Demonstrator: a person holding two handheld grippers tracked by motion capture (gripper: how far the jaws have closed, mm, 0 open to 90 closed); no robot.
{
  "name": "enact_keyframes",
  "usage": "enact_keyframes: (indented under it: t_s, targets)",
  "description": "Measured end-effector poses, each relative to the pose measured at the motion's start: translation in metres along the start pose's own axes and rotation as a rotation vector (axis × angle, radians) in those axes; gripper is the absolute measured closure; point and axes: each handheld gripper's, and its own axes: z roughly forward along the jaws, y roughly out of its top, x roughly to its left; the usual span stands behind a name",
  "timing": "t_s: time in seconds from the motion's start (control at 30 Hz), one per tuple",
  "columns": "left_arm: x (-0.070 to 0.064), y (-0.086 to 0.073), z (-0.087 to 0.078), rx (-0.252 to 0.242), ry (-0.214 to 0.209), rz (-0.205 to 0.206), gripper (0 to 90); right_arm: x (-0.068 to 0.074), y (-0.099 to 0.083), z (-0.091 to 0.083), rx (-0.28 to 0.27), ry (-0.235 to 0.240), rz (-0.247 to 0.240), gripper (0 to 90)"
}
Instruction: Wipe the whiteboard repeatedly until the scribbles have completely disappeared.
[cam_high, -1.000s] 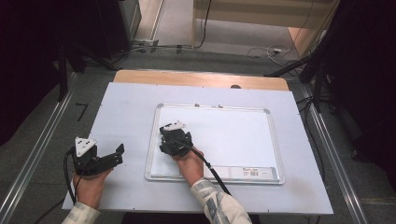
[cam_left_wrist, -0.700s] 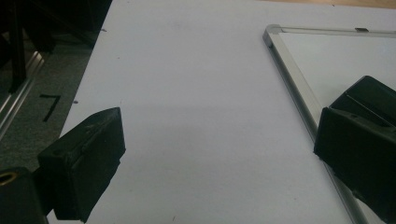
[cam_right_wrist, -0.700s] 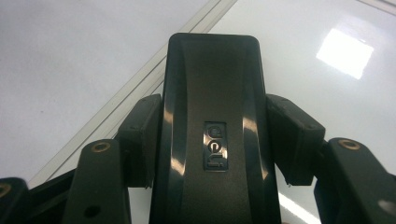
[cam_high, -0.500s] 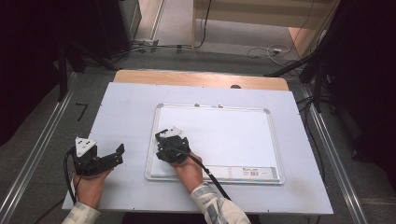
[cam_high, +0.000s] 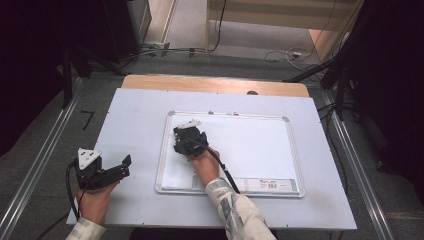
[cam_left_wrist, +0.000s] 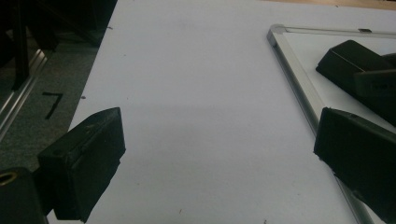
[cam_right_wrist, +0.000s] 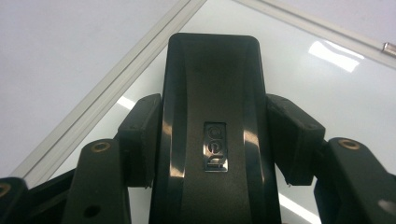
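High view: my right tongs (cam_high: 186, 136), clamped on the black eraser (cam_right_wrist: 212, 135), have slid up the whiteboard (cam_high: 250, 145) toward its top-left corner since a second ago, so I judge a wiping stroke is under way along the left side. My left tongs (cam_high: 117, 170) stay spread wide and idle on the surface (cam_high: 135, 110), left of the board's frame.

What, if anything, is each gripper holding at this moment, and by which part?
The right gripper clamps a black whiteboard eraser by its two long sides, near its middle, over the whiteboard. The left gripper is open and holds nothing.
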Motion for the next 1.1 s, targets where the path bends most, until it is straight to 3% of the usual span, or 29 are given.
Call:
enact_keyframes:
  t_s: [0.4, 0.73, 0.87, 1.1]
  targets:
    - [0.003, -0.001, 0.0, 0.004, 0.005, -0.008, 2.5, -0.03, 0.016, 0.015, 0.002, -0.035, 0.046, 38.5]
    - [0.003, -0.002, 0.0, 0.007, 0.012, -0.008, 2.5, -0.052, 0.004, 0.005, 0.0, -0.064, 0.075, 38.4]
    - [0.002, -0.001, 0.001, 0.008, 0.011, -0.002, 2.5, -0.051, -0.007, -0.004, -0.004, -0.061, 0.065, 38.4]
    - [-0.003, 0.001, 0.005, 0.008, 0.005, 0.006, 2.6, -0.027, -0.02, -0.016, -0.007, -0.022, 0.033, 38.5]
